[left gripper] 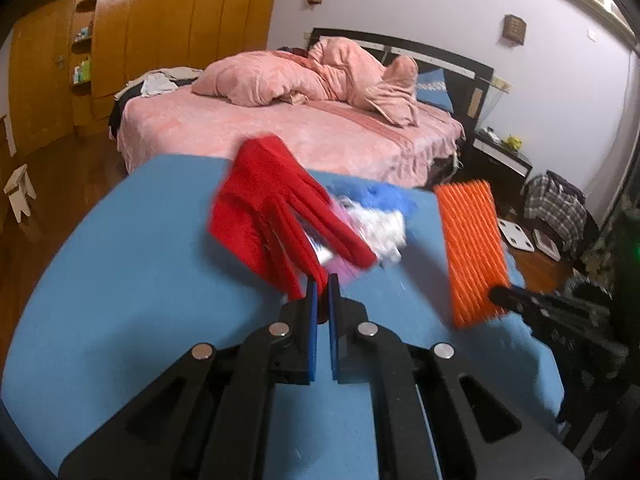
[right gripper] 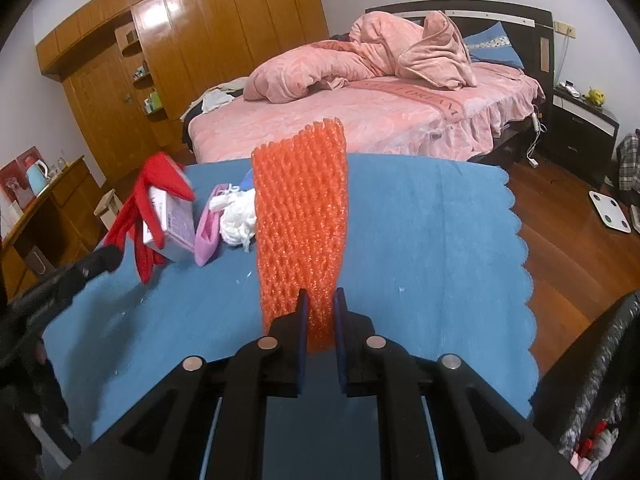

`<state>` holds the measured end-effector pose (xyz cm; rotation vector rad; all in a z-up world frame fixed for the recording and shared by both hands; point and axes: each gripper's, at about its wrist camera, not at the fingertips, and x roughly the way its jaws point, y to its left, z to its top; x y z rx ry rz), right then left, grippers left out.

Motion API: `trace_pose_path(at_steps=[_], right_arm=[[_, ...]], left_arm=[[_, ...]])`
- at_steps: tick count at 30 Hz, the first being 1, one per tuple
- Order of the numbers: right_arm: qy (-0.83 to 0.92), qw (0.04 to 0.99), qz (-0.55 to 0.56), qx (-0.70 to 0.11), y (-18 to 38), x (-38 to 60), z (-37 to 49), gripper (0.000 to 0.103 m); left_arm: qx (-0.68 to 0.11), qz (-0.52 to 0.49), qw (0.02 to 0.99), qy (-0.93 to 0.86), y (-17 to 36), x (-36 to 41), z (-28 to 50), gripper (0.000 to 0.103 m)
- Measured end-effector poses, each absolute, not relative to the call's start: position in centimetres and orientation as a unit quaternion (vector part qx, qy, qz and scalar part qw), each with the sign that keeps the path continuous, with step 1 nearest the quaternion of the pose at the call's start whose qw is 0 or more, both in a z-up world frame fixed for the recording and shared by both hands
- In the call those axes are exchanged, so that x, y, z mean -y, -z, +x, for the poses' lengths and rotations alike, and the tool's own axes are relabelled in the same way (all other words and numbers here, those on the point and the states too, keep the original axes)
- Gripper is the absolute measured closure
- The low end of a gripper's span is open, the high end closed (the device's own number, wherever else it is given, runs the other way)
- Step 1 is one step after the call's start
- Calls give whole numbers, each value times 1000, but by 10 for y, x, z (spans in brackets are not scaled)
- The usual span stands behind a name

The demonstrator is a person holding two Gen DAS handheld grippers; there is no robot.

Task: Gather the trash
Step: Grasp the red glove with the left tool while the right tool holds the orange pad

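Note:
A red glove (left gripper: 264,208) (right gripper: 140,208) drapes over a tilted white and purple box (right gripper: 172,224) on the blue cloth (left gripper: 140,280) (right gripper: 420,240). My left gripper (left gripper: 323,288) (right gripper: 106,260) is shut, with the tip of a glove finger pinched between its pads. The picture is blurred there. My right gripper (right gripper: 320,300) (left gripper: 500,294) is shut on the lower end of an orange foam net sleeve (right gripper: 300,220) (left gripper: 472,248) and holds it upright above the cloth. Behind the glove lie a pink pouch (right gripper: 208,236) and crumpled white tissue (right gripper: 238,224) (left gripper: 380,228).
A bed (right gripper: 380,120) with pink bedding stands beyond the table. A wooden wardrobe (right gripper: 200,40) lines the far wall. A dark bag (right gripper: 592,380) sits low at the right. A white scale (right gripper: 610,212) lies on the wooden floor near a nightstand (right gripper: 580,136).

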<state>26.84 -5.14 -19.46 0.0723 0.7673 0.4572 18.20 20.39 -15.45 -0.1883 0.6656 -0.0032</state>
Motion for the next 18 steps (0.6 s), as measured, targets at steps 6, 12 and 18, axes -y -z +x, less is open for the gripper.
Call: trace_pose_path(at_steps=[6,12,18], right_arm=[[-224,899,30,-375,195,53,258,91],[-220,898,28,-380,197,56,253,91],[-220,897,28,-382,198,56,249,91]], left_arm=[[-366,-89,926,18,179,-188,163,99],[-370,-83,925,29,180,-176,156,93],[-355,-83,931,-8,173,-181,141,59]])
